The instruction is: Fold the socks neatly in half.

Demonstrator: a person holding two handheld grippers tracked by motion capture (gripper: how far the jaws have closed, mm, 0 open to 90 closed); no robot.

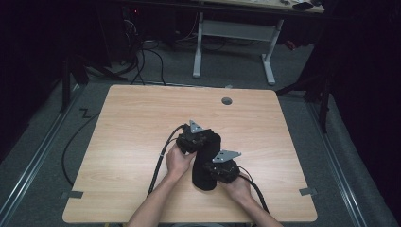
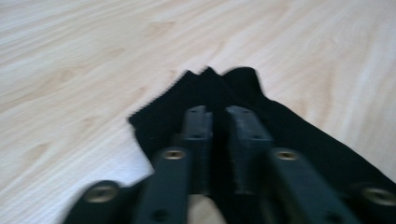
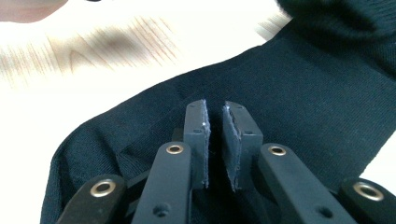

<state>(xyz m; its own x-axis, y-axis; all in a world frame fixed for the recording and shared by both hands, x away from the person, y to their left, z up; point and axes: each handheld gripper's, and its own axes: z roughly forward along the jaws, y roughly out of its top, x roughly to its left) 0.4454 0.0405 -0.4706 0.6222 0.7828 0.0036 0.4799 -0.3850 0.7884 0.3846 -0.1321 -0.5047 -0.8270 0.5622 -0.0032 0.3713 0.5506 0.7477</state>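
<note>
Nearest me, my right tongs [image 3: 215,116] stand over the near end of the black sock [image 3: 299,93], jaws drawn narrow with only a slim gap between the pads. The knit runs under and around them, but I cannot tell whether a fold is actually caught between them. In the high view the same right tongs [image 1: 213,171] sit on the sock's [image 1: 202,182] lower end, close to the worktop's [image 1: 142,118] front edge.

A little farther out, my left tongs [image 2: 218,114] are also narrow, the pads nearly meeting above the far end of the sock [image 2: 163,112], where its ribbed edge and a small peak of cloth lie flat on the wood. The picture is blurred, so I cannot tell if cloth is pinched there either. From above, the left tongs [image 1: 197,138] rest at the sock's upper end, so the sock stretches between my two tools.

I judge it light, soft and limp, likely to sag and bunch when lifted. It is best taken at the ribbed cuff or a doubled fold, where the knit is thick enough to bite.
</note>
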